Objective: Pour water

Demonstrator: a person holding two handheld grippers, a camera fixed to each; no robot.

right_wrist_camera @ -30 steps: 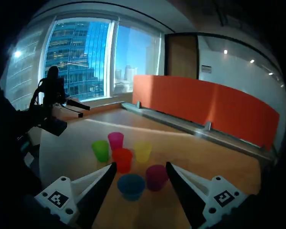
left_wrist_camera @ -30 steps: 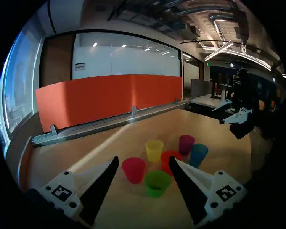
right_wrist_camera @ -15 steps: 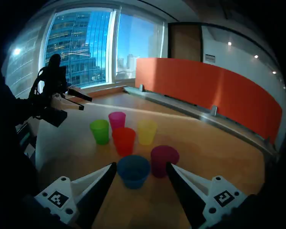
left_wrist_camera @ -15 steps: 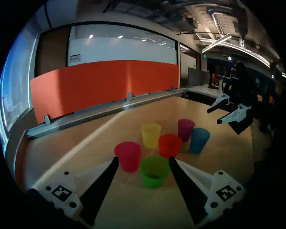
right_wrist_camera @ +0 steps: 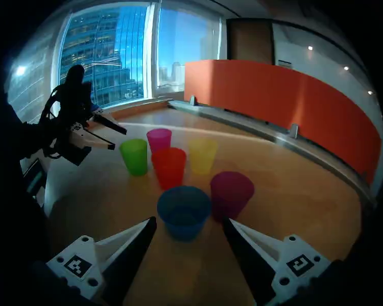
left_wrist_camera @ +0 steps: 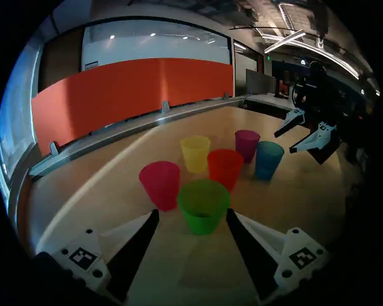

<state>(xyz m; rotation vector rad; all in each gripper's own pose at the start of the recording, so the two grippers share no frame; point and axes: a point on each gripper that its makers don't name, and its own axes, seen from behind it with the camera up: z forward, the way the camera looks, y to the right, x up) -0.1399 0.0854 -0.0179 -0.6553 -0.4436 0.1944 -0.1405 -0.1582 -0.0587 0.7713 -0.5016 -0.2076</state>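
A sunlit wooden table (left_wrist_camera: pixel 89 183) fronts an orange partition (left_wrist_camera: pixel 130 86) and tall windows (right_wrist_camera: pixel 110 56).

the green cup (left_wrist_camera: pixel 204 205) and blue cup (right_wrist_camera: pixel 184 213) are made of smooth, faintly translucent plastic. the table (left_wrist_camera: pixel 84 194) is finished in pale wood with a soft sheen. the left gripper (left_wrist_camera: pixel 190 214) is moulded in matt white plastic, black inside. the rail (left_wrist_camera: pixel 140 125) is made of dull metal.

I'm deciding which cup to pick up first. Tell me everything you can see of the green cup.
The green cup looks like translucent plastic, tapered, wider at the rim than the base. It stands upright, mouth up, on the wooden table, nearest of the cups to the left tool, just ahead of its open jaws, which do not touch it. Whether it holds water is unclear.
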